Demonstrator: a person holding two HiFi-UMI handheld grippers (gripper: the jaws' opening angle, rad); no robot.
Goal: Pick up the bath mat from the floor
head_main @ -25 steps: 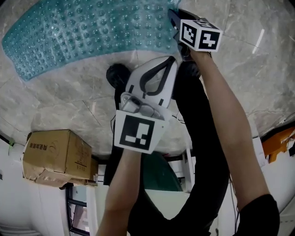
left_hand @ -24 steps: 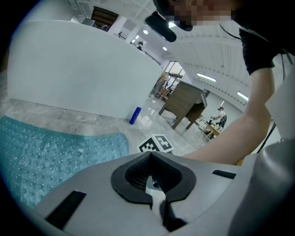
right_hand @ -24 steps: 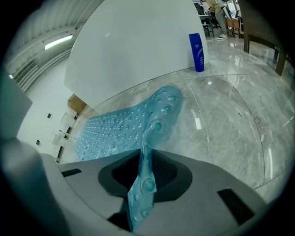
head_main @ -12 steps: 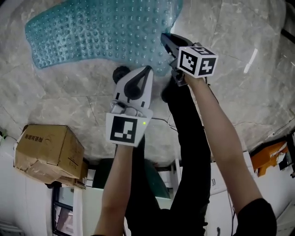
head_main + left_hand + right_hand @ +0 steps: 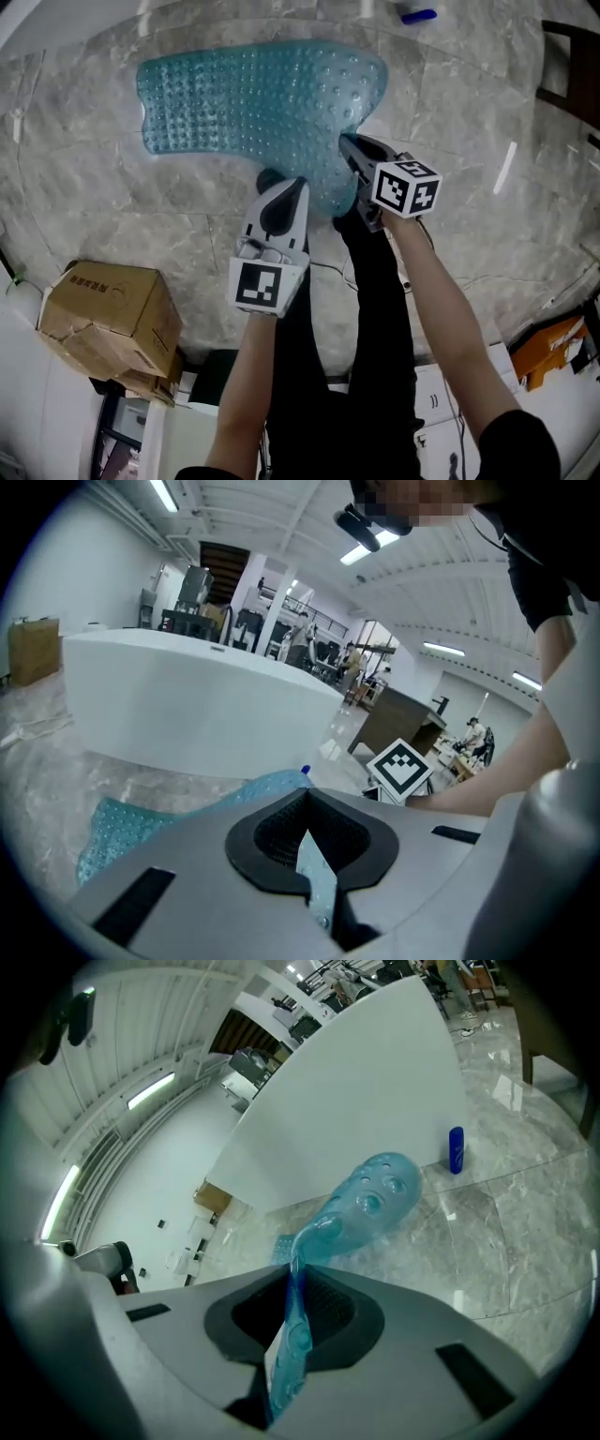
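"How do the arms lie?"

"The left arm (image 5: pixel 246 394) and the right arm (image 5: pixel 441 309) both stretch toward 12 o'clock. The left gripper (image 5: pixel 284 187) is clamped on a thin edge of the bath mat (image 5: pixel 253 94)."

"And the right gripper (image 5: pixel 347 142)?"

"At 2 o'clock from the left one, jaws closing, with the mat's edge pinched between them."

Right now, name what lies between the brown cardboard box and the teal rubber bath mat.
Only bare grey marble floor between box and bath mat, head view.
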